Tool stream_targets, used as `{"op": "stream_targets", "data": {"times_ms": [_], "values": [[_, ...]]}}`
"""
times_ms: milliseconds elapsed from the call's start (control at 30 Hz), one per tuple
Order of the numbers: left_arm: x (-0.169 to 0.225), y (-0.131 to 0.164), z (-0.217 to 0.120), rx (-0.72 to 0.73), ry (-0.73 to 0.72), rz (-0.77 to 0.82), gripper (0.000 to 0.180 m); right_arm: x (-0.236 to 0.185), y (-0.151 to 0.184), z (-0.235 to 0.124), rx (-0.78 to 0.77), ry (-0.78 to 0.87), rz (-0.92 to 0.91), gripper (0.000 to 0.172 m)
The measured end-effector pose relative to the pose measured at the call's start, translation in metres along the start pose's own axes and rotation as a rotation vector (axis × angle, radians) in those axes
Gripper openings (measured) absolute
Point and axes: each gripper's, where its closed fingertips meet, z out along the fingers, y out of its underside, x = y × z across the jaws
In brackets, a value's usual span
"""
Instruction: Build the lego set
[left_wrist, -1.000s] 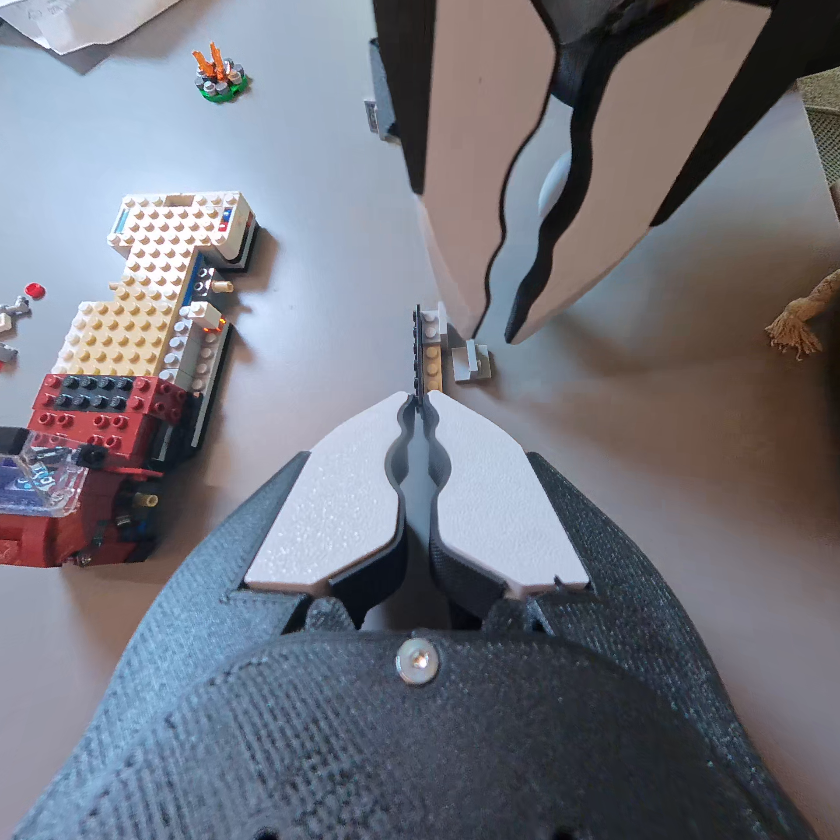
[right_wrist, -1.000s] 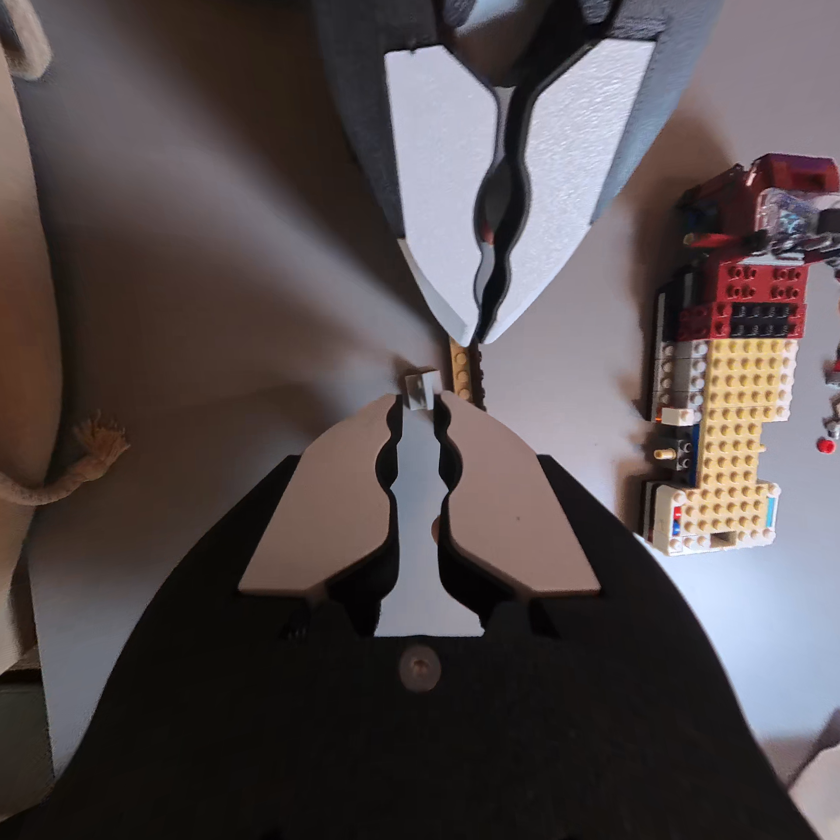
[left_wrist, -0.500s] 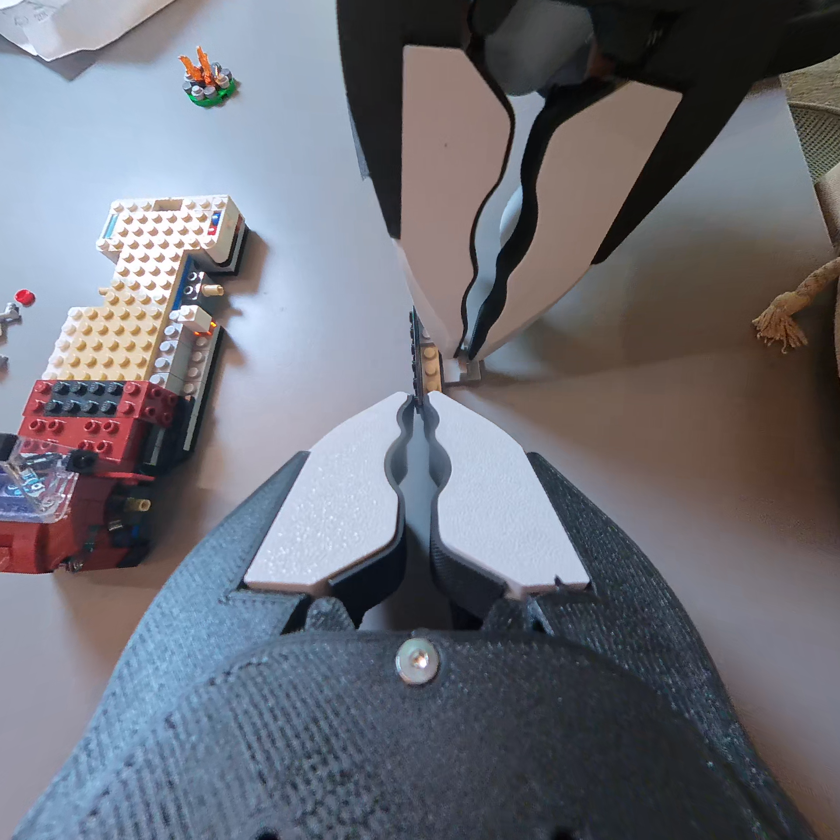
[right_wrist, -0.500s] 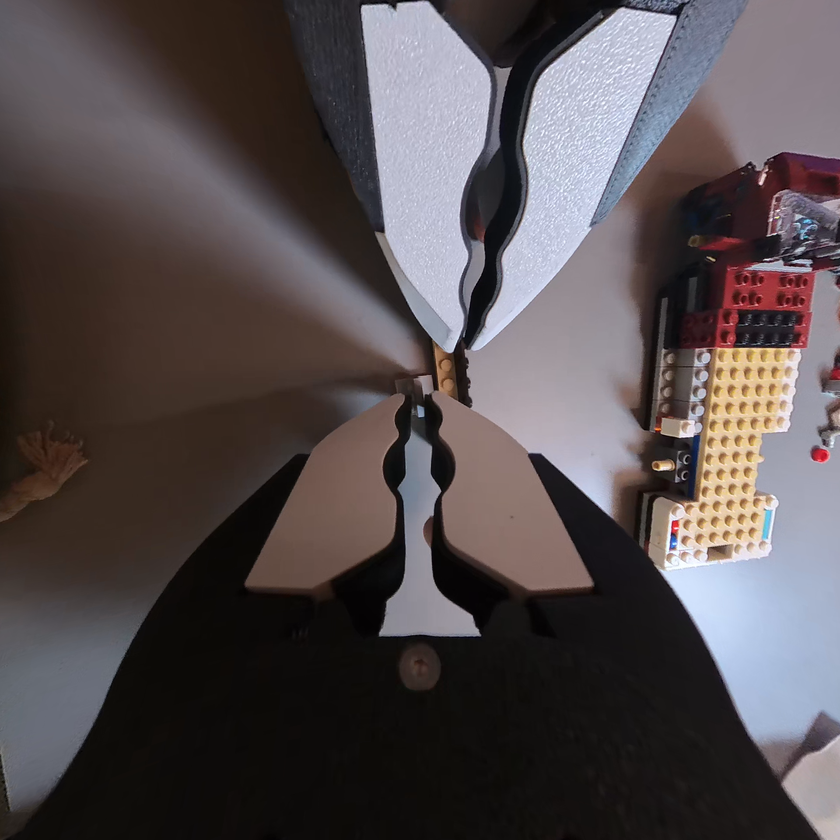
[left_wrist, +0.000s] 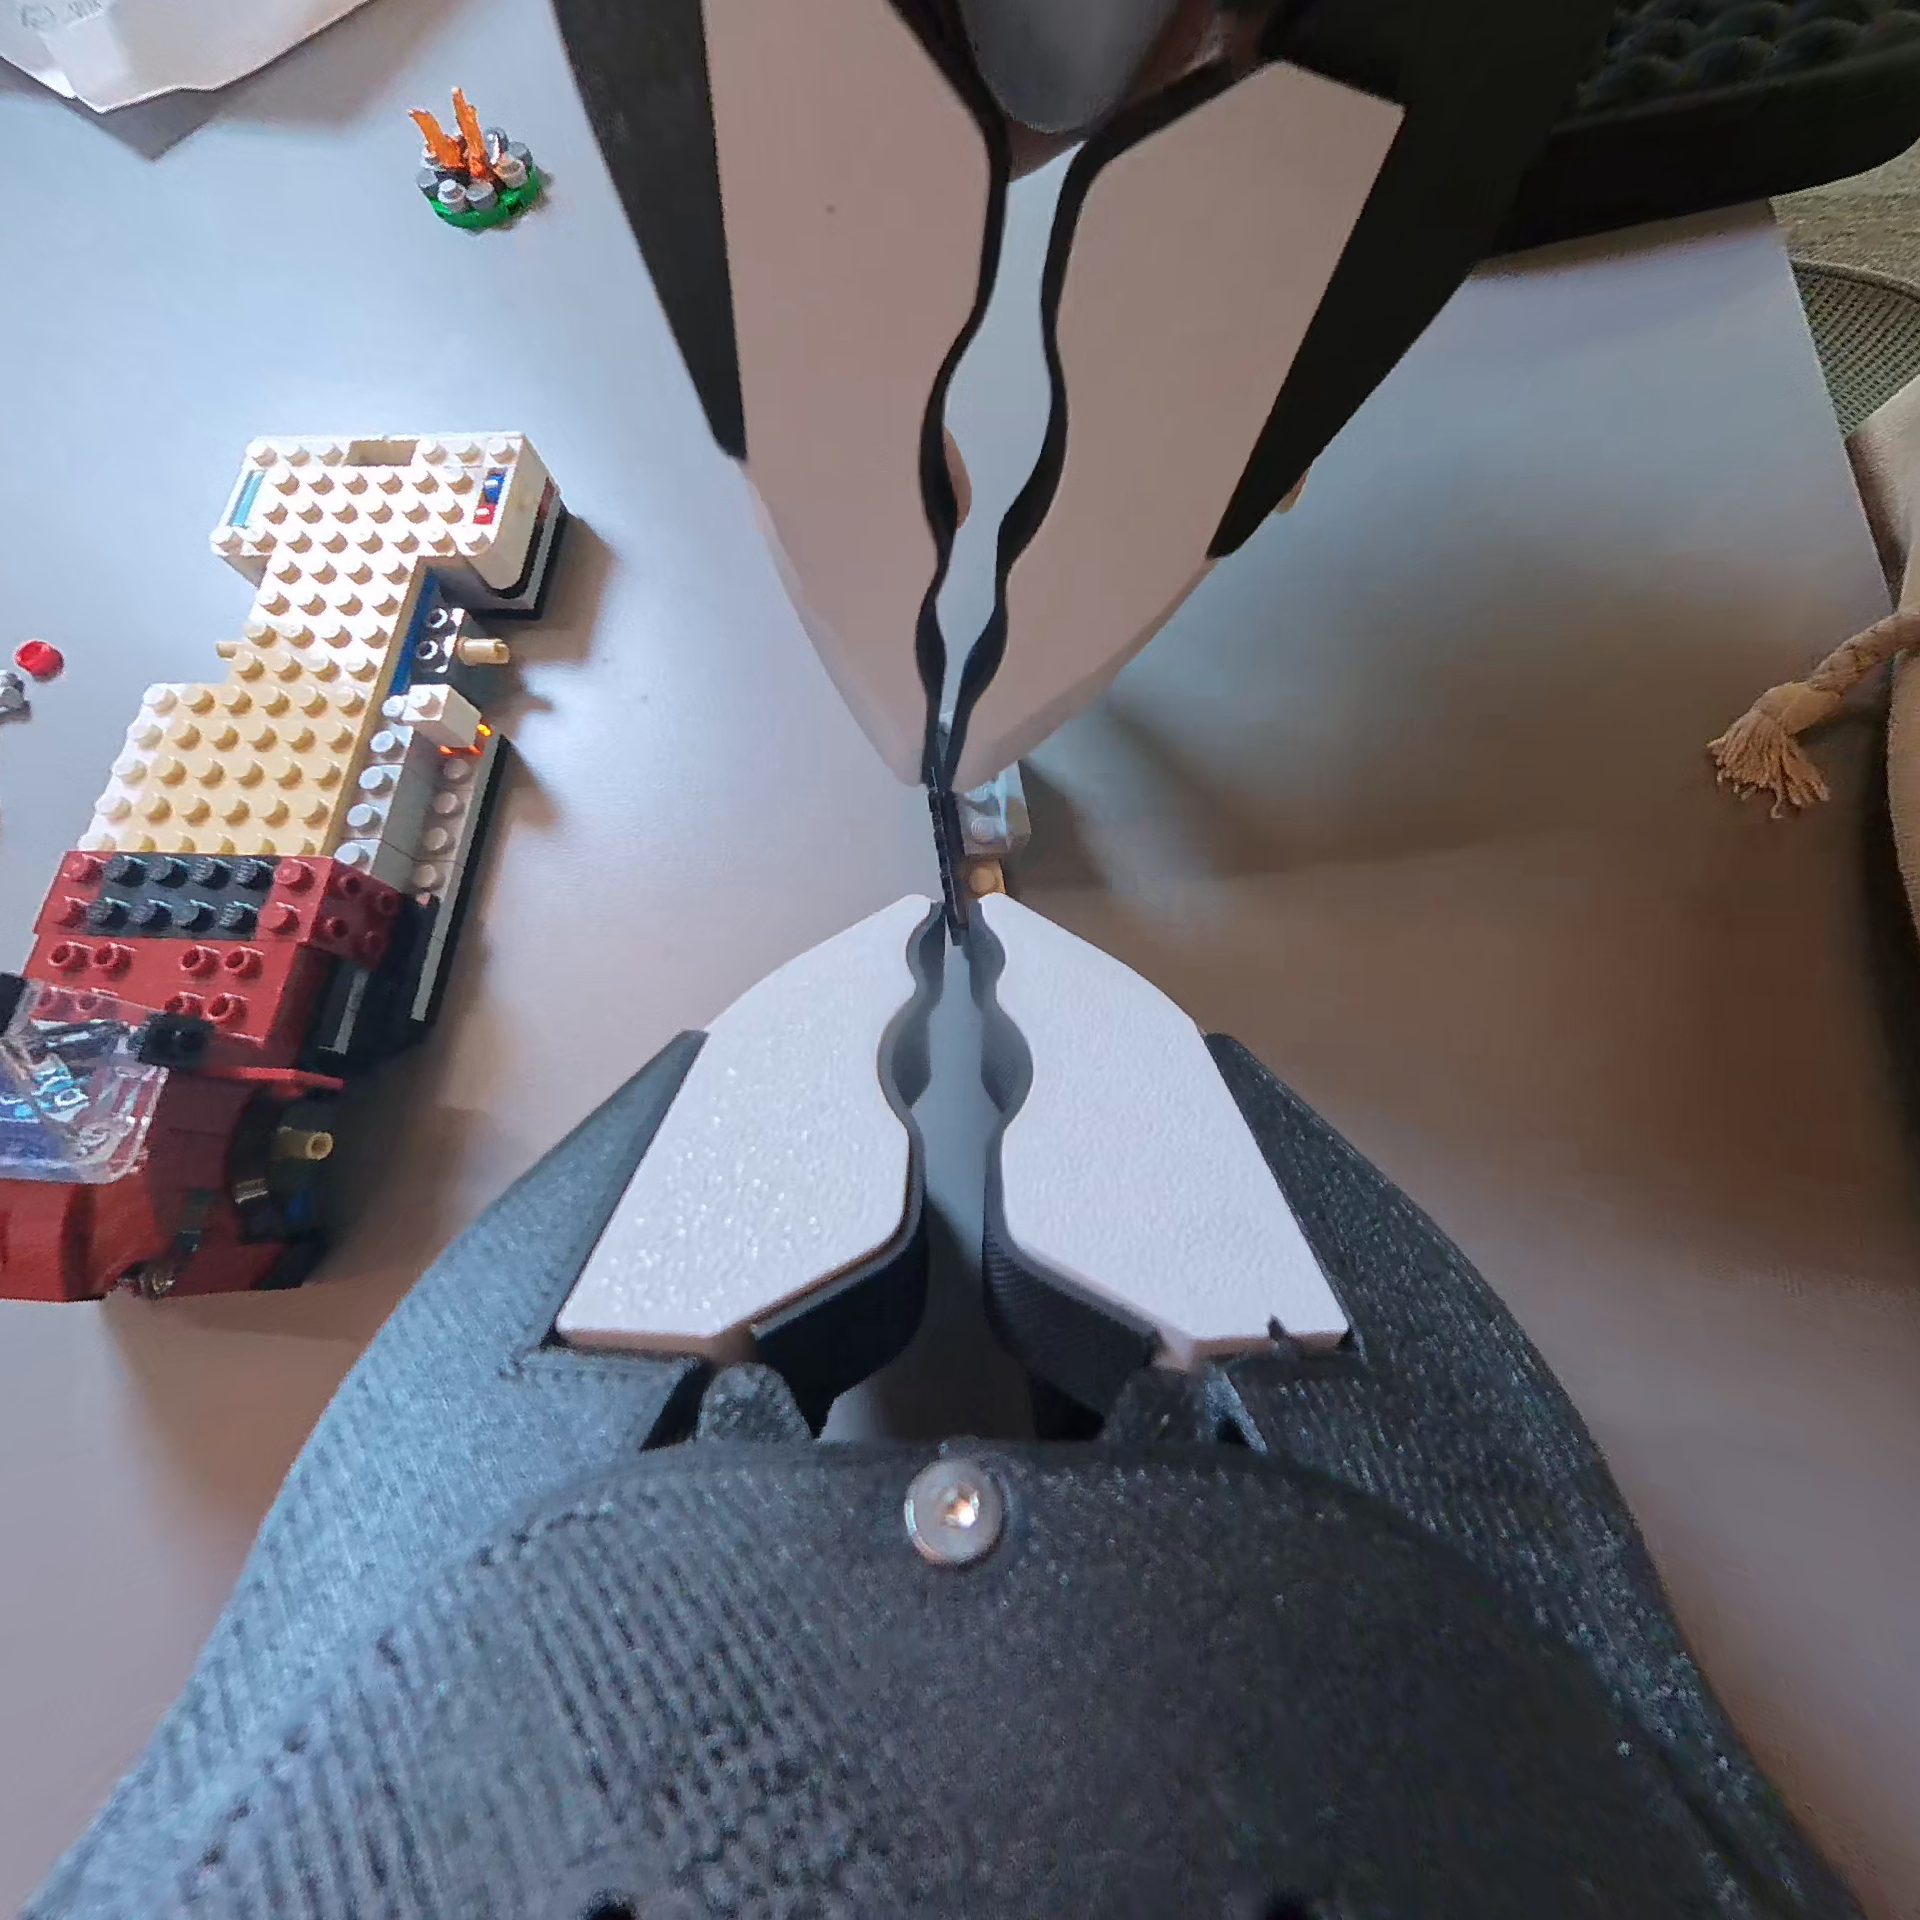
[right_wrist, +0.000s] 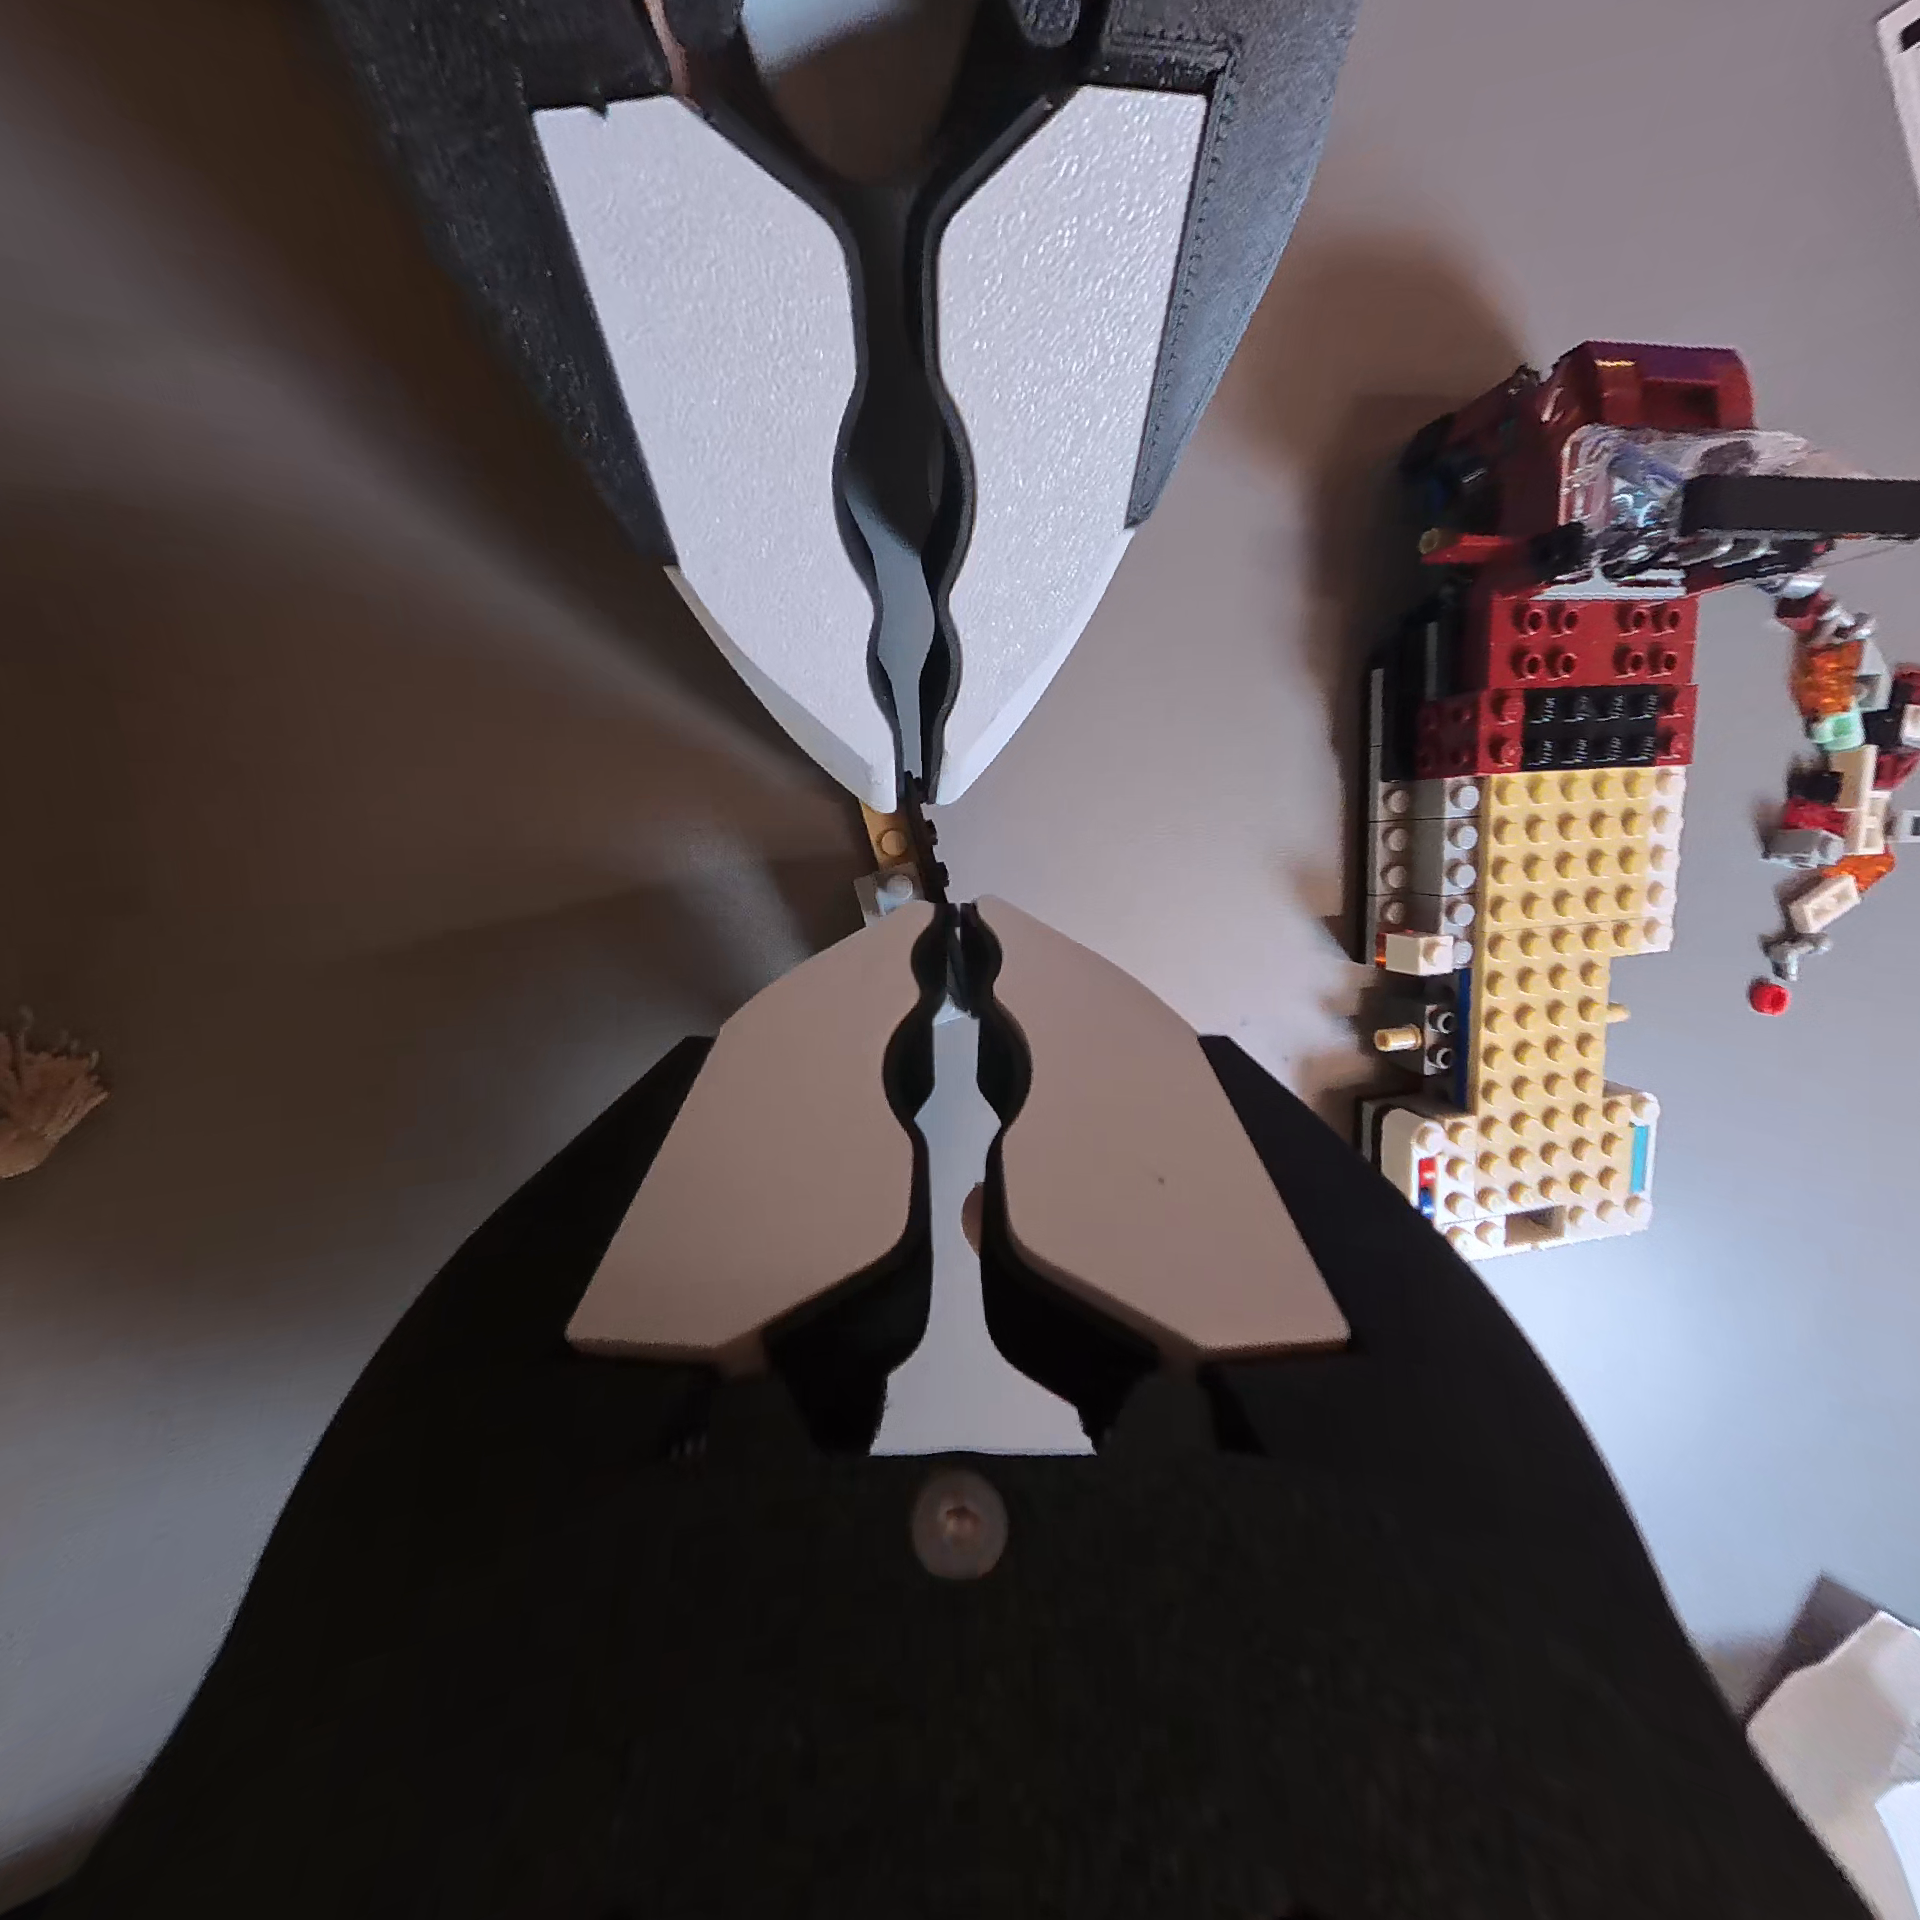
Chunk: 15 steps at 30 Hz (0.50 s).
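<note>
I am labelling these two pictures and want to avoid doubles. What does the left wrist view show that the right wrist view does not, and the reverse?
Only the left wrist view: a small green round piece with orange flames far back on the table.

Only the right wrist view: a loose cluster of small mixed bricks beyond the big model.

Both: the left gripper and right gripper meeting tip to tip, each closed on an end of a thin black plate with tan and grey bricks on it; the tan, white and red brick model; a frayed rope end.

Both grippers carry pale, grainy-faced fingers (left_wrist: 790, 1153) with wavy black inner edges. The left gripper (left_wrist: 954, 914) has a dark woven-textured shell (one silver screw (left_wrist: 954, 1509) at its centre); the right gripper (right_wrist: 951, 914) is plain black.
</note>
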Motion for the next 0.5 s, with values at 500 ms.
{"op": "stream_targets", "data": {"times_ms": [500], "values": [[0.0,0.0,0.0,-0.001,-0.012,0.013,0.004,-0.016,0.0,0.005,-0.028,0.055,-0.126,0.004]]}}
